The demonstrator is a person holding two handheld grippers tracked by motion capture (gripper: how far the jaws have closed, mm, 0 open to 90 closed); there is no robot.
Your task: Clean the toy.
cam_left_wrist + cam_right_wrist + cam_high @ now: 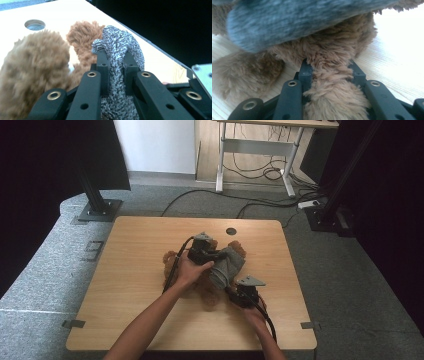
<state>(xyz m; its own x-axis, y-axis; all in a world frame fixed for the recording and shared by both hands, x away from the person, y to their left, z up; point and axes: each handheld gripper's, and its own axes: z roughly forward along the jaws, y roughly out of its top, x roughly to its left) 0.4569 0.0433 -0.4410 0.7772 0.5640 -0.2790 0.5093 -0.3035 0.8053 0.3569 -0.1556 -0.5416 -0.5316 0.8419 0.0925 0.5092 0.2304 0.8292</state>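
Brown plush bear (210,287) lies near the middle of the light wood desk (125,285), with a grey knit garment (227,265) partly over its body. Left tool (216,255) comes in from the left across the bear, hand (189,271) wrapped around its body, cable trailing back toward the person. In the left gripper view (115,62) the jaws are pinched tight on a fold of the grey knit (120,50); fabric bunches up between the pads and bulges above them. Brown fur (32,72) sits just left of that grip, another furry lobe (83,37) behind it, touching the knit. A round cable hole (35,25) in the desk is visible further back; same hole in the high view (230,231), just beyond the bear. Right tool (233,295) sits at the bear's lower right, near the desk's front edge, hand (256,316) behind it, grey three-cornered plate on top. In the right gripper view (330,70) the jaws are partly closed on a brown furry limb (332,85), fur squeezed between both pads, so it's a firm hold on a thick piece. Which limb it is, can't tell. The grey knit hem (294,22) hangs just above that limb, blurred, touching the fur. Wood grain of the desk (397,65) visible either side. Both tools are close together, on opposite sides of the garment. Beyond the desk: grey carpet, black frame posts, a second desk with cables on the floor.
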